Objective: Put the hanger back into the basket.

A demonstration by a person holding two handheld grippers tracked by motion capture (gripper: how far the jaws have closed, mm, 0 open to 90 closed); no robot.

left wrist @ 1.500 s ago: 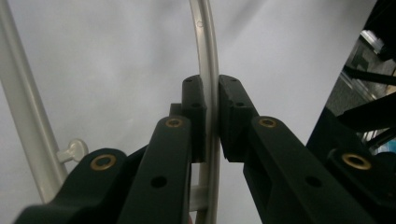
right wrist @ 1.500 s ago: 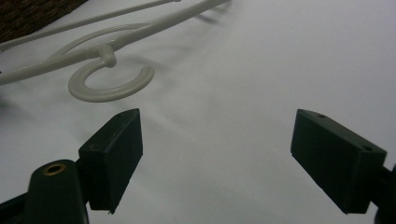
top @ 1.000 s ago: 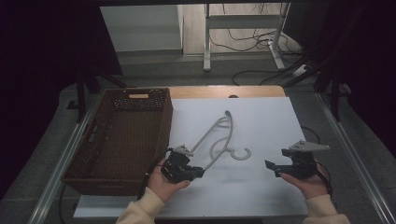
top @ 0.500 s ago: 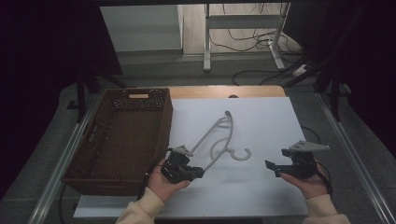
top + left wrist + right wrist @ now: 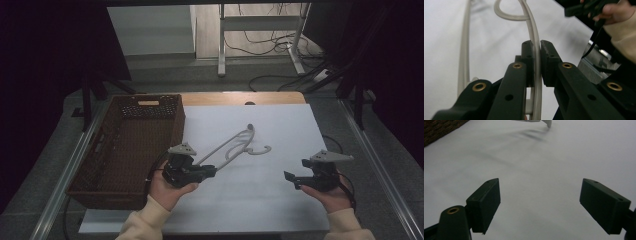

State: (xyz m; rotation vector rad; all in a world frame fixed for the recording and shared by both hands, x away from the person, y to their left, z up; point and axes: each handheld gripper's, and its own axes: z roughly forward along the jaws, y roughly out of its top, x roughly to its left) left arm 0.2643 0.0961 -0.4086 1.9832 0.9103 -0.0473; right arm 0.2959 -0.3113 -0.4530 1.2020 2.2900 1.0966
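From above, our left gripper (image 5: 207, 172) clamps one arm of the pale clothes hanger (image 5: 235, 145) over the white table (image 5: 280, 125), beside the wicker basket (image 5: 130, 145). Its own view shows the pads pinching that hanger (image 5: 534, 37). Our right gripper (image 5: 540, 200) stands wide apart, holding nothing.

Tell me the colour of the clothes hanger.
Pale grey-white clothes hanger, clearest in the left gripper view.
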